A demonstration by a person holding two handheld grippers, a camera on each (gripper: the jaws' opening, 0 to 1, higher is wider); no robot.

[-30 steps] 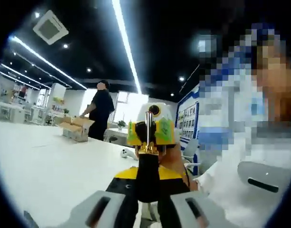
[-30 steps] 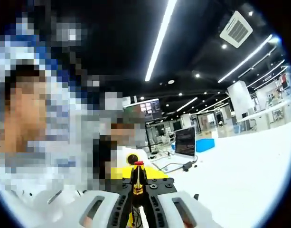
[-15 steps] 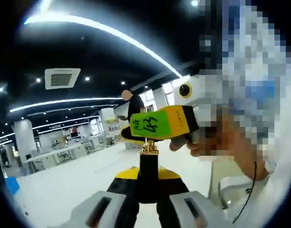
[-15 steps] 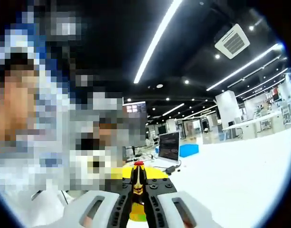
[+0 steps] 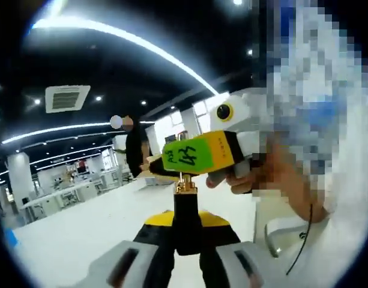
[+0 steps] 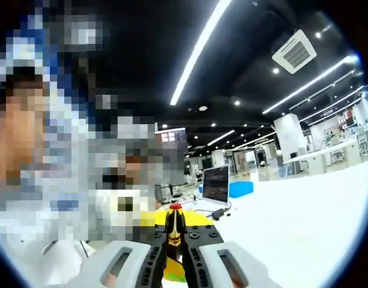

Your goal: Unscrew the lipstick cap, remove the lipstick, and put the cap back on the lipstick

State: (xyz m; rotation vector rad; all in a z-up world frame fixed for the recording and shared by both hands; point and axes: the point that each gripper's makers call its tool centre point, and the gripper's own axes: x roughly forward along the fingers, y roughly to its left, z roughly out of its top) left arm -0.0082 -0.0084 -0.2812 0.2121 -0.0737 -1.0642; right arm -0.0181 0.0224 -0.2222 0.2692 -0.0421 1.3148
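Office ceiling lights behind barely shift since half a second ago. Left tongs (image 5: 185, 264) pinch the black lipstick (image 5: 185, 207); right tongs (image 6: 173, 264) pinch its gold-and-red end (image 6: 174, 225). Separation looks incomplete.

Black lipstick tube w/ gold collar (image 5: 185, 207) stands upright, clamped betw. my left tongs (image 5: 184, 252), gold end pointing away from me, its top meeting the right tongs' yellow-green tip. In right gripper view I see the black-and-gold lipstick piece w/ red tip (image 6: 174, 227) upright, pinched betw. my right tongs (image 6: 173, 255). Cap vs. base: can't tell.
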